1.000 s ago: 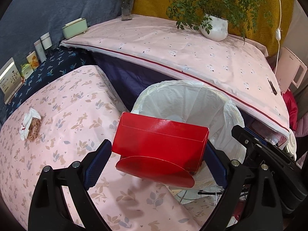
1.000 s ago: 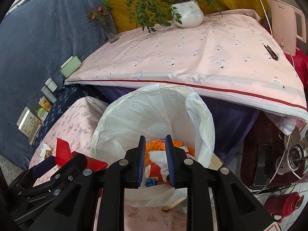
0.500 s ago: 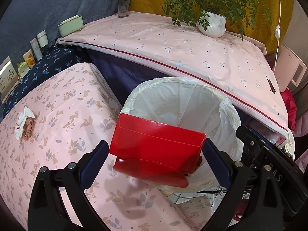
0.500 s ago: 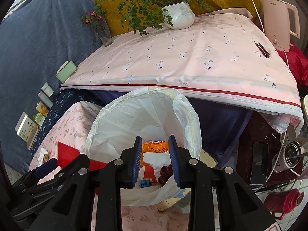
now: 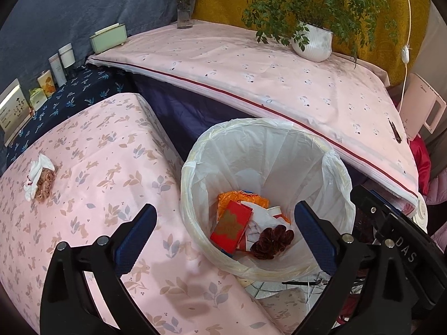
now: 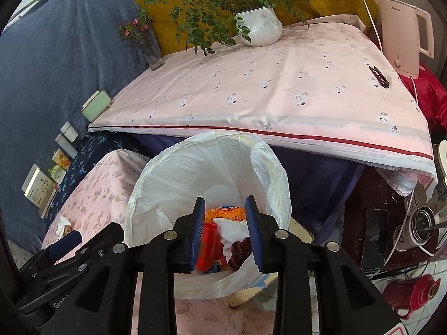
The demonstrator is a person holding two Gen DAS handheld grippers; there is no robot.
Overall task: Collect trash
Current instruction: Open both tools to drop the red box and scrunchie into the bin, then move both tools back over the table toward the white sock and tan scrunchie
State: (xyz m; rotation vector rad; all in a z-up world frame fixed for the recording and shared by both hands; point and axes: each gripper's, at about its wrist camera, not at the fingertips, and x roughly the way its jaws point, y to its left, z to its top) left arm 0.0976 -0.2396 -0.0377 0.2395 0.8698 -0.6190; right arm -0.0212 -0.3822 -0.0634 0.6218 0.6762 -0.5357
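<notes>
A bin lined with a white bag stands between two pink-covered tables. Inside lie a red box, an orange wrapper, white paper and a dark brown scrunchie. My left gripper is open and empty, its jaws wide apart over the bin's near rim. My right gripper is open and empty above the bin; the red box shows between its fingers. A crumpled white tissue with a brown scrap lies on the near table; it also shows in the right wrist view.
The far table holds a potted plant, a flower vase, a green box and a black clip. A pink kettle stands at the right. Small boxes and bottles line the dark cloth on the left.
My left gripper let go of the red box, which fell into the bin. My right gripper opened wider. Both views moved slightly closer over the bin.
</notes>
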